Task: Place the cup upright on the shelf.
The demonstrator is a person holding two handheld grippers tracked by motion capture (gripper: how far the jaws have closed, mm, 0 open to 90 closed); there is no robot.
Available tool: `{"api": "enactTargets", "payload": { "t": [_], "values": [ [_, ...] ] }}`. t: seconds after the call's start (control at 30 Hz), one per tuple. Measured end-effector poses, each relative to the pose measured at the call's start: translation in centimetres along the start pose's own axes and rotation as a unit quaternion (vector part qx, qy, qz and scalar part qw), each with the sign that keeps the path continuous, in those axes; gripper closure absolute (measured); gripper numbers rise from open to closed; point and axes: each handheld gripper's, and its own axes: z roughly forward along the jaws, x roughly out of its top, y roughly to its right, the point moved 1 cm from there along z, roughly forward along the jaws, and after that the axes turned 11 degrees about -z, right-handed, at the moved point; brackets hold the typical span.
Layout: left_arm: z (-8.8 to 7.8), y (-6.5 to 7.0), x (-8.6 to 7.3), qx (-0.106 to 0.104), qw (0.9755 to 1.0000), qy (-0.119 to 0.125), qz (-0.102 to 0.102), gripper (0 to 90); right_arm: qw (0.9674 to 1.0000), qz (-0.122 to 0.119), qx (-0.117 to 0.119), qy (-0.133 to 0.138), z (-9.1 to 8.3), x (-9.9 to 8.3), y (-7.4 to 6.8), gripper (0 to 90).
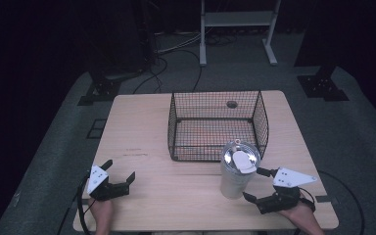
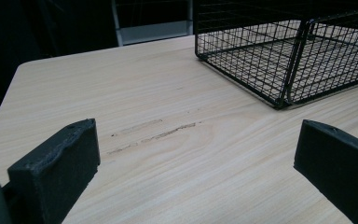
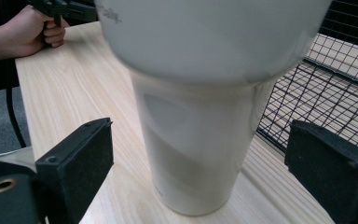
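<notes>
Right gripper (image 1: 261, 186) wide open around the tall cup (image 1: 237, 171) at lower right, not squeezed yet, wire basket (image 1: 218, 125) still empty.

The left gripper (image 1: 121, 172) rests low at the near left, its jaws wide apart and pointing to the far right. The left hand (image 1: 101, 209) holds it from behind. The right gripper (image 1: 254, 184) is at the near right, jaws spread wide and pointing left, held by the right hand (image 1: 301, 215).
</notes>
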Motion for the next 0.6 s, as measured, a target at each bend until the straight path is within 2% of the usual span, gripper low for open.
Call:
{"api": "enactTargets", "payload": {
  "t": [0.2, 0.6],
  "values": [
    [0.0, 0.0, 0.0, -0.001, 1.0, 0.001, 0.0, 0.0, 1.0, 0.002, 0.002, 0.005, 1.2, 0.1, -0.1, 7.3],
    [0.0, 0.0, 0.0, -0.002, 1.0, 0.001, -0.001, 0.0, 0.9995, -0.018, -0.008, 0.027, 3.6, 0.5, 0.2, 7.2]
  ]
}}
